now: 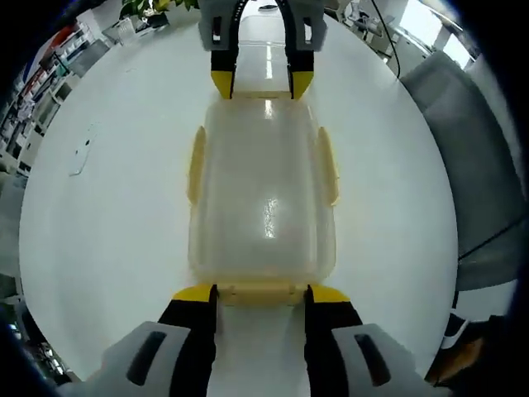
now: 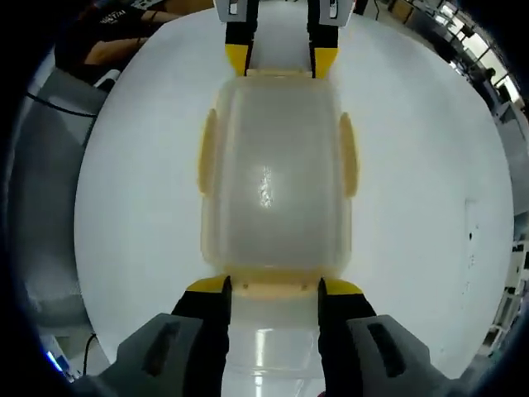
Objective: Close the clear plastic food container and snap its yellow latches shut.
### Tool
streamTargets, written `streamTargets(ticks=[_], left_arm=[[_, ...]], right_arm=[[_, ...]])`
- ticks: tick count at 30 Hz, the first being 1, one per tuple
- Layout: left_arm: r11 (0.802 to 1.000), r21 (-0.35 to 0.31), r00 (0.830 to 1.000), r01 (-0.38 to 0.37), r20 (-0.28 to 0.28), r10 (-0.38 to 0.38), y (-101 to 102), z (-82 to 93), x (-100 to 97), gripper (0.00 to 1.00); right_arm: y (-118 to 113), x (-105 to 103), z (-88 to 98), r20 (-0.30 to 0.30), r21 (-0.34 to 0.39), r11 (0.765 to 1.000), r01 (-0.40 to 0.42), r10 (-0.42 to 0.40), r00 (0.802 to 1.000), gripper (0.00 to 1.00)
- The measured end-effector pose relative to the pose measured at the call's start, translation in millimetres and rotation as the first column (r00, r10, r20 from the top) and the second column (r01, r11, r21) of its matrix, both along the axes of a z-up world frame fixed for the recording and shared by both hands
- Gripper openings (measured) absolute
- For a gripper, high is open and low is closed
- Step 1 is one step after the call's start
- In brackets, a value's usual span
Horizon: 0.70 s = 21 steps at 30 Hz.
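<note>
1. I see bare white table [image 1: 107,215] on both long sides of the container [image 1: 263,198]; I could pass there.
2. The left gripper [image 1: 261,291] blocks one short end.
3. The right gripper [image 2: 274,285] blocks the opposite end.
4. A grey chair [image 1: 471,165] stands just beyond the table edge.
</note>
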<state>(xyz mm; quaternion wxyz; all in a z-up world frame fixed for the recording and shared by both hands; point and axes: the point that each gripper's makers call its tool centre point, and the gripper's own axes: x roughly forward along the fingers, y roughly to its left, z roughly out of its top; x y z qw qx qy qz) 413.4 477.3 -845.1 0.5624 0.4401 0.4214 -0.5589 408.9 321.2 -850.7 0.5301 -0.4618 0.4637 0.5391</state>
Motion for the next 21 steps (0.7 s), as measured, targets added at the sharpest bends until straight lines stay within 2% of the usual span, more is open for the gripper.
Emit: streamTargets(ticks=[6, 15, 21], left_arm=[[0.998, 0.054, 1.0, -0.019, 0.002, 0.019, -1.0, -0.2, -0.6, 0.36], [0.989, 0.148, 1.0, 0.01, -0.003, -0.01, -0.4, -1.9, 4.4, 0.34], [0.994, 0.111, 1.0, -0.006, -0.006, 0.007, 1.7, -0.8, 6.1, 0.34]], right_arm=[[-4.6, 1.0, 2.8, -0.028, 0.054, 0.998, 0.019, -0.018, 0.999, 0.38], [-4.1, 0.1, 2.4, -0.001, 0.034, 0.999, 0.02, -0.02, 1.0, 0.37], [-4.0, -1.8, 2.8, 0.004, 0.044, 0.999, 0.029, -0.029, 1.0, 0.37]])
